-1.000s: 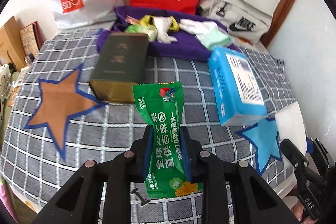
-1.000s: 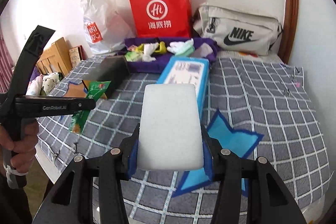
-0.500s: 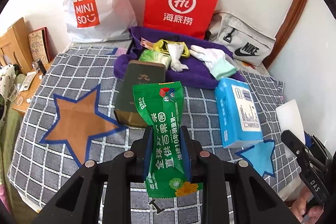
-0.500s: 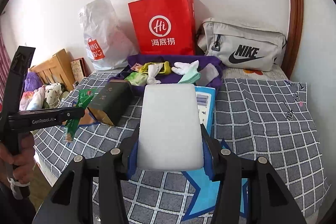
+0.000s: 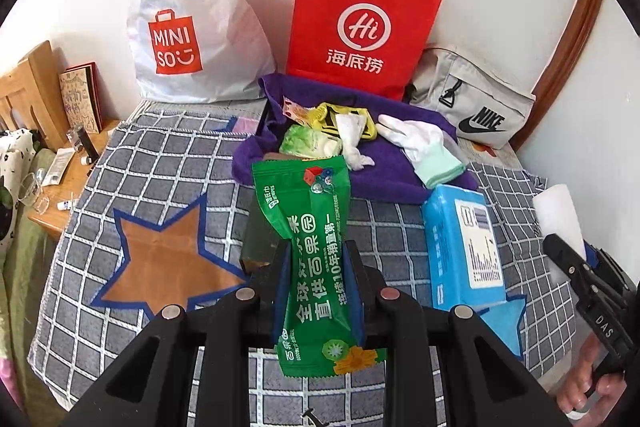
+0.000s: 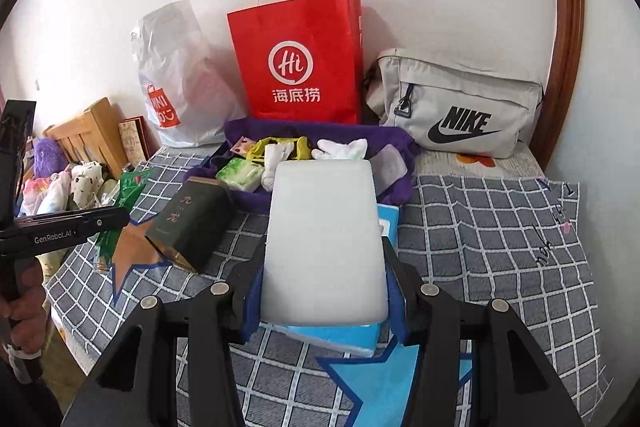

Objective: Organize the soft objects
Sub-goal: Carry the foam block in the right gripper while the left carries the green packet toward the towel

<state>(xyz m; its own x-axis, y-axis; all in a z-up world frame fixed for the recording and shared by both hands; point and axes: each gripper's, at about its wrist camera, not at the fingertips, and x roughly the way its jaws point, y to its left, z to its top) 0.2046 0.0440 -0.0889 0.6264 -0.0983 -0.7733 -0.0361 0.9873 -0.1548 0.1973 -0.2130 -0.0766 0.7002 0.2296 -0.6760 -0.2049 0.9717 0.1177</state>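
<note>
Green snack packet (image 5: 316,259) is pinched at its waist by the left gripper (image 5: 318,283); the right gripper (image 6: 324,291) clamps the white foam block (image 6: 322,243) edgewise, both carried above the checked bedcover (image 6: 500,227), presumably for sorting.

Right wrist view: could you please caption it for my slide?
Right gripper holds a white sponge block above the checked bedspread.

A home bedroom — checked bedspread (image 5: 160,163), wooden bedside table (image 5: 64,195), shopping bags (image 6: 296,63) against the wall
</note>
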